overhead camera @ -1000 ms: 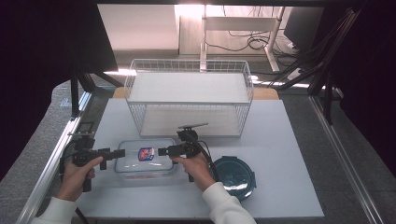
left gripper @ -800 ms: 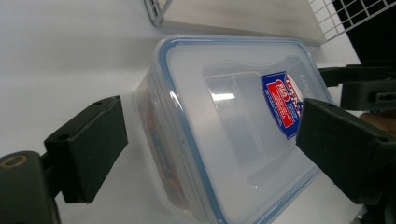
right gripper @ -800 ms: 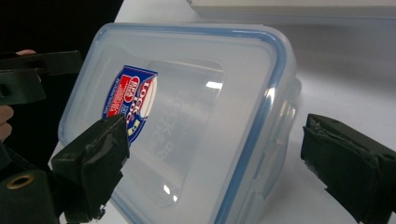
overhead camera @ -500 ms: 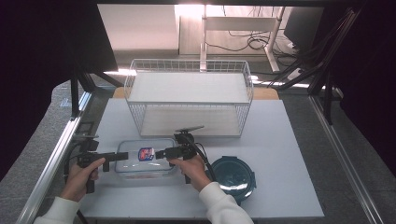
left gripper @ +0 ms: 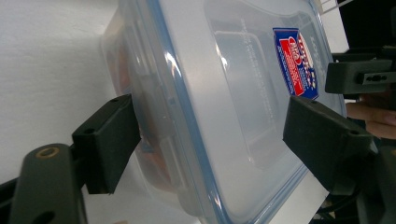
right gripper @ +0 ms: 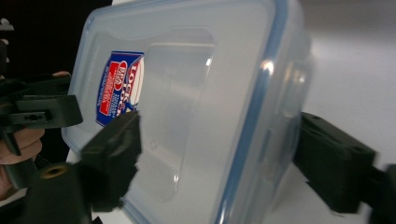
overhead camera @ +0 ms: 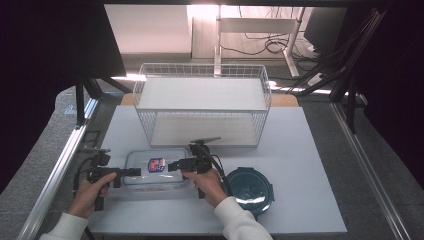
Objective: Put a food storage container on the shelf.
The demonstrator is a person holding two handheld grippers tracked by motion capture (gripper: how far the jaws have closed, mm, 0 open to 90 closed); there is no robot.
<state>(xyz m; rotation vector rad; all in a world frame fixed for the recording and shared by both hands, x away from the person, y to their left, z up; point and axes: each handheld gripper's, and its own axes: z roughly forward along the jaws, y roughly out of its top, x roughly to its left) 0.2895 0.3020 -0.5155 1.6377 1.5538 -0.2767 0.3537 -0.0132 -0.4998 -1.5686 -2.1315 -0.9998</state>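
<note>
Left claw (overhead camera: 131,172) had just been closing, its jaws straddling the left end of the lidded box (overhead camera: 156,168) on the counter (overhead camera: 310,165). Right claw (overhead camera: 174,165) likewise closing over the right end. Contact of pads could not be confirmed. Round lid (overhead camera: 249,190) lay right.

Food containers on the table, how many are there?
2. A clear rectangular container with a blue-edged lid and a label sits near the front, between the two hands. A dark round container lies to its right. The wire basket behind looks empty.
</note>
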